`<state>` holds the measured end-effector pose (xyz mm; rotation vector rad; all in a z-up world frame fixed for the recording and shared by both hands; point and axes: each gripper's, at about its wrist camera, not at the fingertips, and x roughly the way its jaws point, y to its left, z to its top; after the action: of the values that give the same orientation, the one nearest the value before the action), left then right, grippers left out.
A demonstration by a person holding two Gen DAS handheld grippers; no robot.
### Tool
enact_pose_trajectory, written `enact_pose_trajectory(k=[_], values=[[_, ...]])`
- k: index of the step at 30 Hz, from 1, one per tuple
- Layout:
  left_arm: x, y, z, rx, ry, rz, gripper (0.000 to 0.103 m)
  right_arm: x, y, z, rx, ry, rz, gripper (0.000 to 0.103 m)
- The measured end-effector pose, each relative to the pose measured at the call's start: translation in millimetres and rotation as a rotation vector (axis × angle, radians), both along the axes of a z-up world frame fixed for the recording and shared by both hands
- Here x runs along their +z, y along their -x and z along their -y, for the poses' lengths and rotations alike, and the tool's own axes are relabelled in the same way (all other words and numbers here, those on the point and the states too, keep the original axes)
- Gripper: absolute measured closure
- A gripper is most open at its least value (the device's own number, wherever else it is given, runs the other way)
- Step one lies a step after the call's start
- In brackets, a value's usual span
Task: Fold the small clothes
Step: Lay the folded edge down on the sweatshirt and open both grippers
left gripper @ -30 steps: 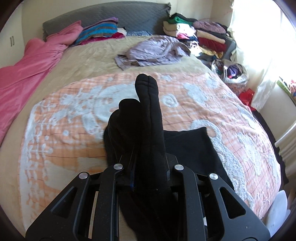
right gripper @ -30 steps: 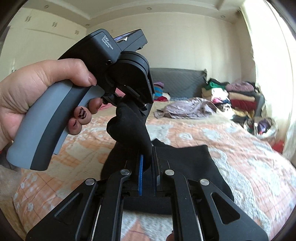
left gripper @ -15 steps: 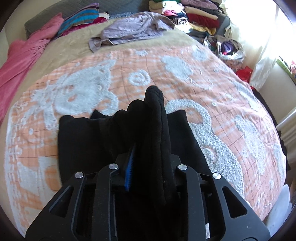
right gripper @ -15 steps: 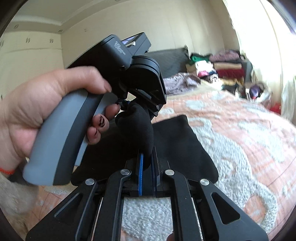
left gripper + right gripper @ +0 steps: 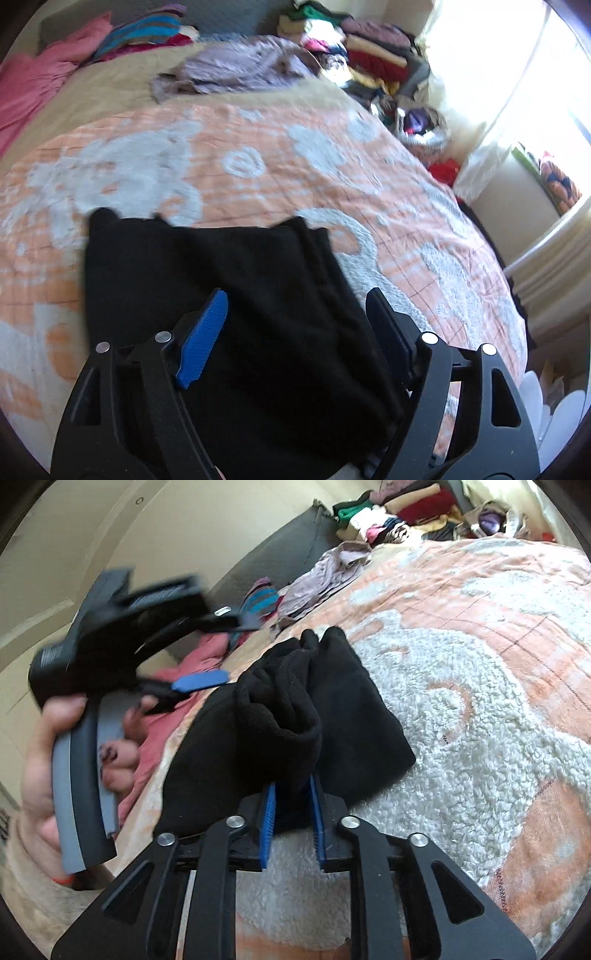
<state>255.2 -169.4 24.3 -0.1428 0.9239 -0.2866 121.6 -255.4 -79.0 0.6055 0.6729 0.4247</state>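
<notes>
Black garment lies flat, long axis running away across the bedspread.

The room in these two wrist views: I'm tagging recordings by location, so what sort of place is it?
Most likely a bedroom at home. The work surface is a bed with an orange and white blanket, a dark headboard stands against the wall, and stacks of folded clothes sit beside it.
</notes>
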Motion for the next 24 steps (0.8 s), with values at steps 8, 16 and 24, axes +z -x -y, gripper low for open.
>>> enact_pose_trajectory(k=[8, 16, 24], values=[[-6.3, 35.5, -78.5, 0.145, -0.050, 0.054, 0.034, 43.4, -41.3, 10.2, 0.135, -0.037, -0.013, 0.023], [-28.0, 41.5, -90.5, 0.127, -0.020, -0.001, 0.034, 31.7, -116.9, -3.0, 0.204, -0.015, -0.172, 0.050], [-27.8, 48.6, -74.4, 0.075, -0.005, 0.007, 0.034, 76.2, -104.5, -12.4, 0.229, 0.186, 0.010, 0.086]])
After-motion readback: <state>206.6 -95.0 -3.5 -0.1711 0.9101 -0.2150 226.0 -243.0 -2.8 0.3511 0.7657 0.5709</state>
